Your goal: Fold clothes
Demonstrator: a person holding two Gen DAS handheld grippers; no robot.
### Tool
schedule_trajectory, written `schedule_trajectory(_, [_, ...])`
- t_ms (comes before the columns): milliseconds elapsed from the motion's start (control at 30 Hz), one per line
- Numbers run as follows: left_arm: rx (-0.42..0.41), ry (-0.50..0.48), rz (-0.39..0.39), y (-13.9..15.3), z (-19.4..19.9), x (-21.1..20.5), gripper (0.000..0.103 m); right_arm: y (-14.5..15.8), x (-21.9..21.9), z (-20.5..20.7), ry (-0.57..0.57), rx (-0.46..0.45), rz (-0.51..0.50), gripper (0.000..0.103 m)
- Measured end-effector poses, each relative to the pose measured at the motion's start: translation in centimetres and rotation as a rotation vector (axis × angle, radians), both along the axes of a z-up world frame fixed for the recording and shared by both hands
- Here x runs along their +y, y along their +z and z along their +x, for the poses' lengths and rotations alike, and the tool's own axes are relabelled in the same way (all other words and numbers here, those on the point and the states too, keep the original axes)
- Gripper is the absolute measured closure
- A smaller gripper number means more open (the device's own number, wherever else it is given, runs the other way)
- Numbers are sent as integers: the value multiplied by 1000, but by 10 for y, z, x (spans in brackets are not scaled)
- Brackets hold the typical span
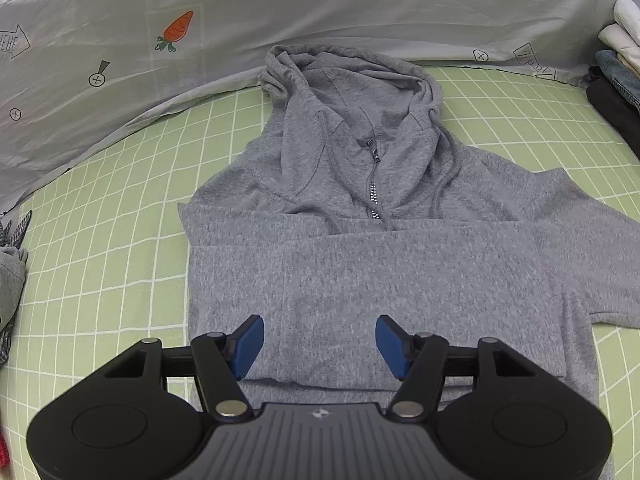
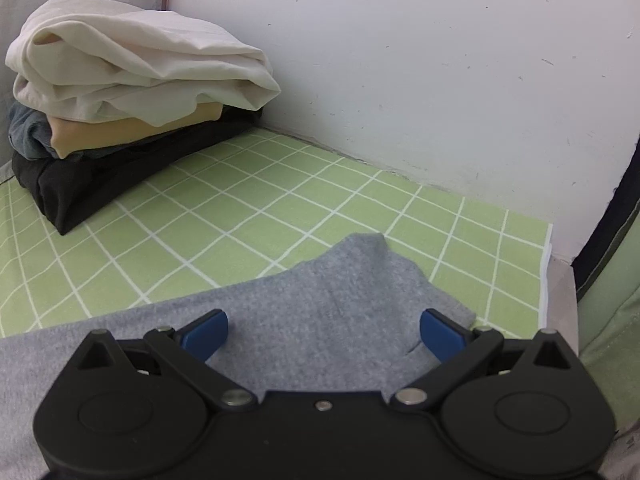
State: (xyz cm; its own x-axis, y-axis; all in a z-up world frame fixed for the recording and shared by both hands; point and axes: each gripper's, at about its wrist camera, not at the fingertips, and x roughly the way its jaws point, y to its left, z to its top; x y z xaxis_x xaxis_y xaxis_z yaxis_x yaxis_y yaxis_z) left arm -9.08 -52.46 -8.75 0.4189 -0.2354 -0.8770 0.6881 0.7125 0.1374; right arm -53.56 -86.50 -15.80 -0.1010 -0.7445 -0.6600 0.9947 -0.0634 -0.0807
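You see a green sheet with a white grid [image 1: 120, 240] covering the work surface. Behind it hangs a pale grey cloth [image 1: 320, 4] printed with a carrot [image 1: 178, 28] and arrow signs. On your right, a scuffed white wall [image 2: 440, 80] meets the sheet, and at the far right edge runs a dark strip [image 2: 608, 216]

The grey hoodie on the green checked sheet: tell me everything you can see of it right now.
The grey heathered zip hoodie lies front up on the green checked sheet, hood toward the pale printed bedding. The zipper is closed and a drawcord hangs beside it. One sleeve is folded flat across the chest, hiding the lower zip; the other sleeve still spreads outward. Both grippers hang open above the fabric, gripping nothing.
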Motion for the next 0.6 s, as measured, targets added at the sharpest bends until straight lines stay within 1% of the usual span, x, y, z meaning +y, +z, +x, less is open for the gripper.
schedule_trajectory(33, [-1,1,2,0,0,-1,40,-1,-3,-5,-7,-7,0,0])
schedule_trajectory(100, [-2,1,5,1,-2,-2,40,-2,-7,-16,-30,-79,-5,0])
schedule_trajectory(200, [0,-1,4,2,-4,-3,40,-3,-7,-9,-14,-60,4,0])
schedule_trajectory(267, [3,-5,-2,3,-6,-4,40,-3,-1,-3,6,-67,-8,1])
schedule_trajectory(333, [0,-7,-8,4,-7,-3,40,-2,6,5,25,-63,-23,17])
schedule_trajectory(367, [-2,-8,-10,4,-8,-3,40,0,12,10,40,-65,-31,28])
schedule_trajectory(400, [-3,-8,-13,5,-8,-3,40,1,18,16,56,-68,-40,44])
schedule_trajectory(433, [-4,-8,-15,5,-8,-3,40,2,25,21,72,-71,-48,55])
schedule_trajectory(467, [-2,-6,-18,6,-8,-2,40,3,30,25,88,-79,-53,73])
schedule_trajectory(500, [-1,-2,-20,6,-7,-1,40,3,36,29,97,-90,-53,77])
schedule_trajectory(533, [0,1,-23,6,-7,-1,40,3,41,34,106,-102,-54,78])
schedule_trajectory(567, [2,5,-26,7,-6,0,40,4,46,37,114,-126,-51,81])
schedule_trajectory(600, [5,8,-29,7,-5,1,40,5,49,40,117,-169,-40,83])
